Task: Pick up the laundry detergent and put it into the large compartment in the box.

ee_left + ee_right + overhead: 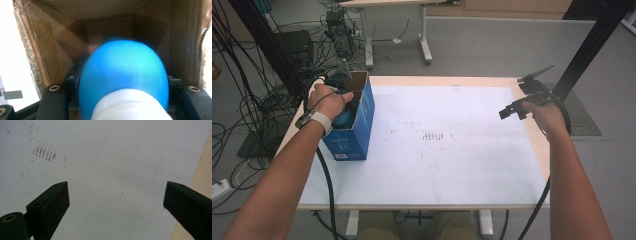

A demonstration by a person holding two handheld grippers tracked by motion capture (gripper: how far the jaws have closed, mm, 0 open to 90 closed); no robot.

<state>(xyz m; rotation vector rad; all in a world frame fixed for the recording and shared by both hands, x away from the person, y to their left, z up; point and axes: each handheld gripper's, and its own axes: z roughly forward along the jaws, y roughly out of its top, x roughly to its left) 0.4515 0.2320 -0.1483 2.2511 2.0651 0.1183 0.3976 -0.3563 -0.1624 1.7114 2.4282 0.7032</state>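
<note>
Scene: You stand at a desk (437,175) covered by a white sheet, seen from above, with both forearms coming in from the bottom of the high view.

Left gripper (343,97): Your left hand (328,101) holds it over the open top of a blue box (357,135), pointing down into the box. A watch sits on that wrist.

Left fingers: They are closed on a blue ball-shaped object (123,75). In the left gripper view the object sits between the two black fingers, one at each lower corner of the view, and its rounded blue side fills the middle.

Blue object: It is inside the box, held at the opening, with brown cardboard walls (57,47) around it on all sides. A white ribbed part (130,105) shows at its near end. In the high view a bit of its blue curve shows just under your left hand (344,119).

Blue box: It stands upright near the left edge of the desk, towards the far corner, with its top flap open.

Right gripper (516,109): Your right hand (548,114) holds it above the right edge of the desk, well apart from the box.

Right fingers (53,202): They are spread wide with nothing between them. The right gripper view looks down on the bare white sheet, with faint brown marks (44,152) at upper left.
</note>
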